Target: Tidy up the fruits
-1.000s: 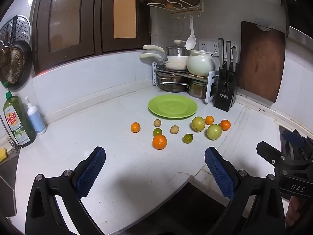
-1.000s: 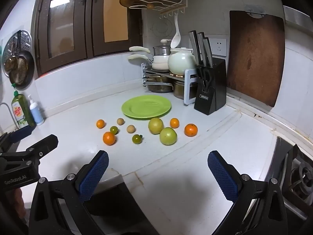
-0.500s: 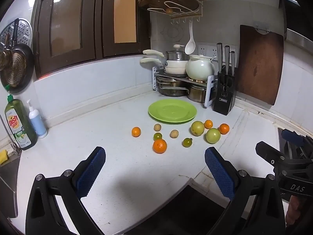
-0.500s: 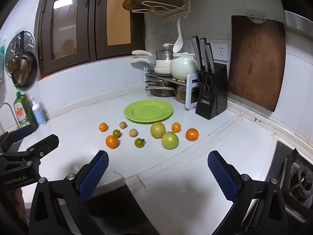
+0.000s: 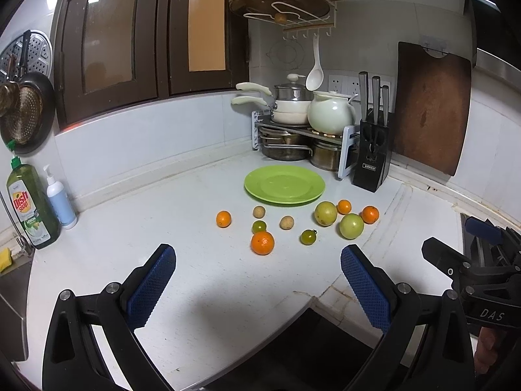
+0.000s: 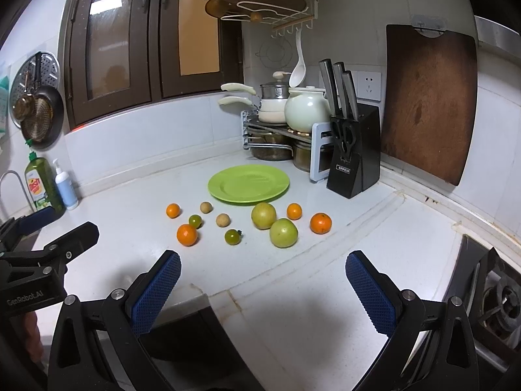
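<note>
Several small fruits lie loose on the white counter in front of an empty green plate (image 5: pixel 285 184) (image 6: pixel 249 183). Among them are a large orange (image 5: pixel 262 242) (image 6: pixel 187 234), two yellow-green round fruits (image 5: pixel 351 225) (image 6: pixel 283 232), small oranges (image 5: pixel 223 218) (image 6: pixel 320 223), dark green tomatoes (image 5: pixel 308 237) (image 6: pixel 232 237) and two tan balls (image 5: pixel 286 222) (image 6: pixel 223 220). My left gripper (image 5: pixel 257 285) is open, hanging near the counter's front edge, well short of the fruit. My right gripper (image 6: pixel 262 288) is open too, also short of the fruit, with nothing between its fingers.
A black knife block (image 5: pixel 371 159) (image 6: pixel 353 159), a pot rack with a white teapot (image 5: pixel 330 114) and a brown cutting board (image 6: pixel 426 104) stand behind the plate. Dish soap (image 5: pixel 31 208) and a pump bottle (image 5: pixel 60 203) stand at the left. A stove burner (image 6: pixel 498 296) is at the right.
Both grippers have drawn back and tilted up slightly, so the fruit looks a little farther and the cabinets fill more of the view. Nothing on the counter has moved.
</note>
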A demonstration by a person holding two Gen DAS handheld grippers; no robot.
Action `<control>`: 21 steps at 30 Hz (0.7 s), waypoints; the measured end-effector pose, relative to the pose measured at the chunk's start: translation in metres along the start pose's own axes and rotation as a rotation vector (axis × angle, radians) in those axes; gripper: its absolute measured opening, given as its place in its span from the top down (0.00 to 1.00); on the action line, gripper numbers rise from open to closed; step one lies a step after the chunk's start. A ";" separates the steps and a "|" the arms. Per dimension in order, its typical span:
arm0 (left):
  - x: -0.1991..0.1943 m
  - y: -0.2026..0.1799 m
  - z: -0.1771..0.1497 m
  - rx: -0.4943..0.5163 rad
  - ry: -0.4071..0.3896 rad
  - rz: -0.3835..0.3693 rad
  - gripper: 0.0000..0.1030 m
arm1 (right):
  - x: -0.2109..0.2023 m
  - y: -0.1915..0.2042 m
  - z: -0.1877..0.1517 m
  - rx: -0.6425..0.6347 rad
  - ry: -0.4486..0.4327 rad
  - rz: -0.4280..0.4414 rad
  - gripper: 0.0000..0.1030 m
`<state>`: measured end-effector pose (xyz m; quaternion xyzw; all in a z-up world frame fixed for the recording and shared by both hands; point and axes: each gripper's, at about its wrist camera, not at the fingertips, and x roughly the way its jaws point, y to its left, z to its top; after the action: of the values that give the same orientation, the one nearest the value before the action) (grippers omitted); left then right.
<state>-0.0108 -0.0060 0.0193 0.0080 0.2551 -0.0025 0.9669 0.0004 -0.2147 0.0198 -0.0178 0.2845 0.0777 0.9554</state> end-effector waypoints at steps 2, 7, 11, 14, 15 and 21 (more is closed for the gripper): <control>0.000 0.000 -0.001 -0.001 -0.001 -0.001 0.00 | 0.000 0.000 0.000 -0.001 -0.002 -0.002 0.01; 0.001 -0.004 0.000 0.001 -0.001 -0.002 0.00 | 0.000 -0.001 -0.001 0.000 -0.002 0.000 0.01; 0.001 -0.007 0.000 0.000 -0.001 -0.003 0.00 | -0.001 -0.002 -0.002 0.000 -0.004 0.001 0.01; 0.001 -0.008 -0.001 0.000 -0.002 -0.004 0.00 | -0.001 -0.002 -0.002 0.000 -0.005 -0.001 0.01; 0.001 -0.006 0.000 0.000 -0.002 -0.004 0.00 | -0.001 -0.002 -0.002 -0.001 -0.005 -0.001 0.01; 0.001 -0.006 -0.001 0.000 -0.003 -0.005 0.00 | -0.003 -0.004 -0.003 -0.001 -0.005 0.006 0.01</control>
<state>-0.0110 -0.0115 0.0177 0.0072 0.2537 -0.0049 0.9672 -0.0031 -0.2190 0.0190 -0.0171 0.2824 0.0805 0.9558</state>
